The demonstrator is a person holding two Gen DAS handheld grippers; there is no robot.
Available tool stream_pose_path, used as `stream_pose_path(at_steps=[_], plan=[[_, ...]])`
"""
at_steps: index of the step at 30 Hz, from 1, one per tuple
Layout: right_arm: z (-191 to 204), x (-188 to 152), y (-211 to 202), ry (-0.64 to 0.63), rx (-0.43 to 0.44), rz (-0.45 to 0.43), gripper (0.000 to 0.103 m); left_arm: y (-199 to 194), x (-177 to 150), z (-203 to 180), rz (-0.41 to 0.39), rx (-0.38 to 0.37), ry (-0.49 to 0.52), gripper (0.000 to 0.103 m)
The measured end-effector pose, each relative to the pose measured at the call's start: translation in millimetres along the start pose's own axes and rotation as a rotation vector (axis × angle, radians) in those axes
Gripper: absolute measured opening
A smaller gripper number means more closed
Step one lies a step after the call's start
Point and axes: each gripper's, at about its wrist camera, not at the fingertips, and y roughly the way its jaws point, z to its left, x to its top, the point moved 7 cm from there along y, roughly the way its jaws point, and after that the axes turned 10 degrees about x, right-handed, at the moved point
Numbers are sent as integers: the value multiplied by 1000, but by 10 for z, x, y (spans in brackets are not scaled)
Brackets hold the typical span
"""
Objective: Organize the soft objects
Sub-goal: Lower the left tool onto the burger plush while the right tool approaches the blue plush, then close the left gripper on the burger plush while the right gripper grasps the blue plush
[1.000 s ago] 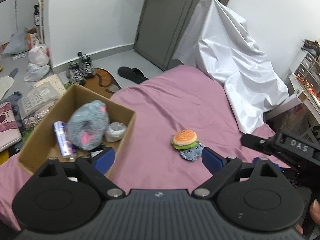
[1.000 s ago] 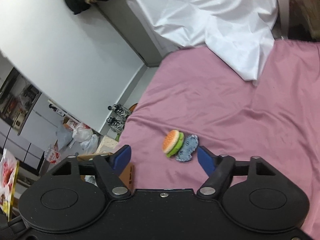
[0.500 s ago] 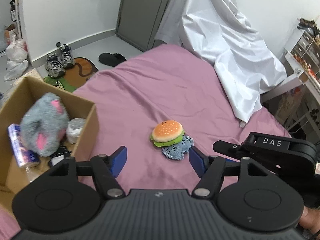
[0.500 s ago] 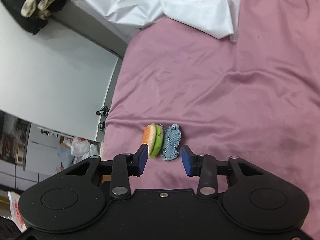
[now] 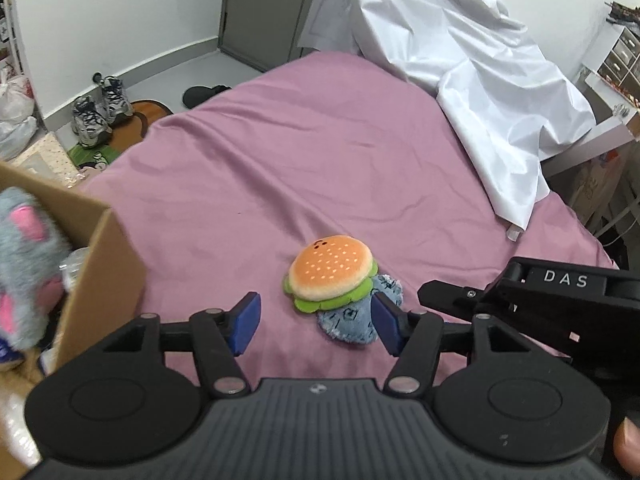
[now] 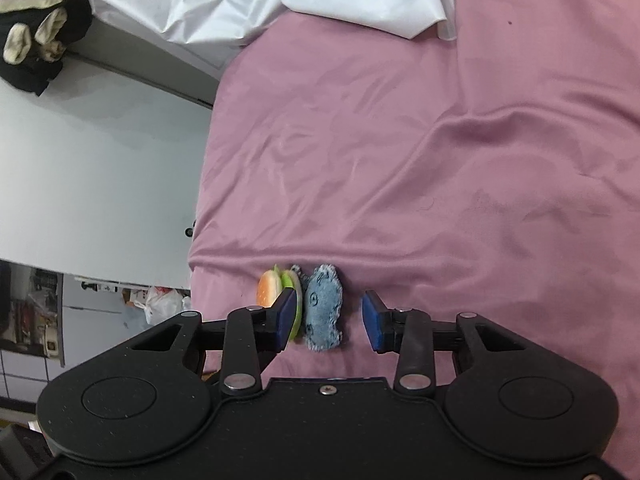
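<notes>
Since the earlier frames we have swung both grippers away from the box and closed in on the two small toys, which now sit larger and lower in both views. Our left gripper (image 5: 316, 322) hangs with its blue pads spread wide, holding nothing, the toys just ahead of the gap in the lower centre of its frame. Our right gripper (image 6: 327, 322) is also spread and empty; in its view the left pad overlaps the green edge of the hamburger plush (image 5: 331, 272), while the blue denim plush (image 6: 322, 307) lies in the gap, nearer the left pad. We cannot tell whether either pad touches fabric yet. Both toys rest on the pink bedsheet (image 5: 320, 152), the burger partly overlapping the denim one. The cardboard box (image 5: 100, 256) stands at the left edge of the left view, a grey furry toy (image 5: 24, 264) already inside. Beyond, the white cover (image 5: 472, 64) drapes the upper right. To do this well, we judge we should centre one toy only between the pads, press slightly into the soft mattress, and close gently so the neighbour is not dragged along.
</notes>
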Motion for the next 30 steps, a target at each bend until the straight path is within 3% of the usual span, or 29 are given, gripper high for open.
stream_pose_path(at_steps=[7,11,12,15,19,20,21,30], plan=[[-187,89,175,76,19,16,37,313,25,-120,22,-7,12,60],[-235,65,342,85,39,69,37,464,13,-117,39,-5,-7,59],[-223,58,383,78,46,79,37,480,13,-98,40,-10,-23,51],[-178,49,476,65,67,98,37,509,11,-37,46,-27,-74,45],[-147,44,561,56,76,110,32,487,8,13,44,-33,-107,41],[-145,47,573,53,74,109,23,475,7,34,42,-24,-115,40],[-148,50,582,50,71,112,21,463,7,58,42,-17,-124,40],[-46,78,411,0,73,77,19,134,5,236,29,20,-163,39]])
